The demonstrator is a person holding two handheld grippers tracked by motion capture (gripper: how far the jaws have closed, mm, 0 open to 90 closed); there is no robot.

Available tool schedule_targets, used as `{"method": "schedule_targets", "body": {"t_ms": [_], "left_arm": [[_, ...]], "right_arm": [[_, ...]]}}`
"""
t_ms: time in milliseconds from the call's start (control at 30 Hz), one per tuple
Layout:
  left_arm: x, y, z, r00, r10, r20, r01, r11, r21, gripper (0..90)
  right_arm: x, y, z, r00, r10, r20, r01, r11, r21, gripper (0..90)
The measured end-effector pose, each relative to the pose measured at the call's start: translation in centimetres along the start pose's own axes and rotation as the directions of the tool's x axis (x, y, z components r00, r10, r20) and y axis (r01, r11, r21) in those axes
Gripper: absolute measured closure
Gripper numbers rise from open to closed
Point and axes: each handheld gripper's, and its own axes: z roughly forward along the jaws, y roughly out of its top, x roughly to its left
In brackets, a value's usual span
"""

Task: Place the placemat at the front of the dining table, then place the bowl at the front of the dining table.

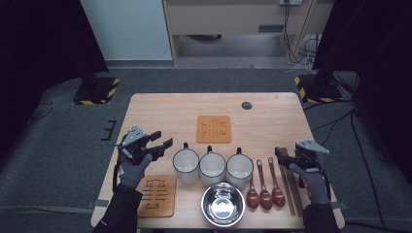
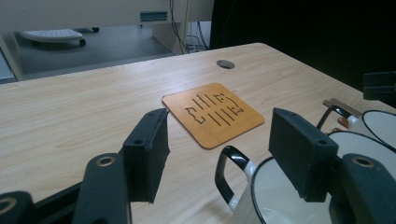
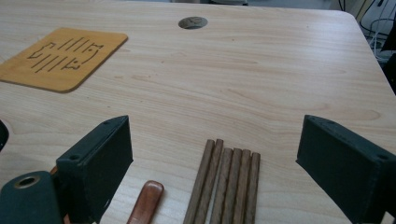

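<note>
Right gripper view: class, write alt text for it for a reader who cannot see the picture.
Two open black jaws of the right gripper frame a bundle of brown wooden chopsticks lying on a pale wooden table. A brown spoon handle lies left of the bundle, and an orange cut-out coaster sits at upper left.

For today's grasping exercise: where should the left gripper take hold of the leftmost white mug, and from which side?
Probably the leftmost white mug by its black handle, which sticks out on the far side. The open left gripper would come over from the left and pinch the loop across its flat sides.
</note>
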Motion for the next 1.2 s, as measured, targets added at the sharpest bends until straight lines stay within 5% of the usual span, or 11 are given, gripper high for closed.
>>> {"method": "schedule_targets", "body": {"t_ms": [500,1200], "left_arm": [[-3.4,-1.3,-2.4,0.9981,0.034,0.051,-0.035,0.9994,0.004,35.7],[-8.4,-3.8,-3.2,0.9894,0.067,0.129,-0.077,0.9943,0.074,36.5]], "right_arm": [[-0.4,-0.6,-0.6,1.0,-0.001,-0.001,0.001,1.0,0.01,9.9],[-1.8,-1.8,-1.8,0.9989,0.002,0.048,-0.004,1.0,0.031,9.9]]}}
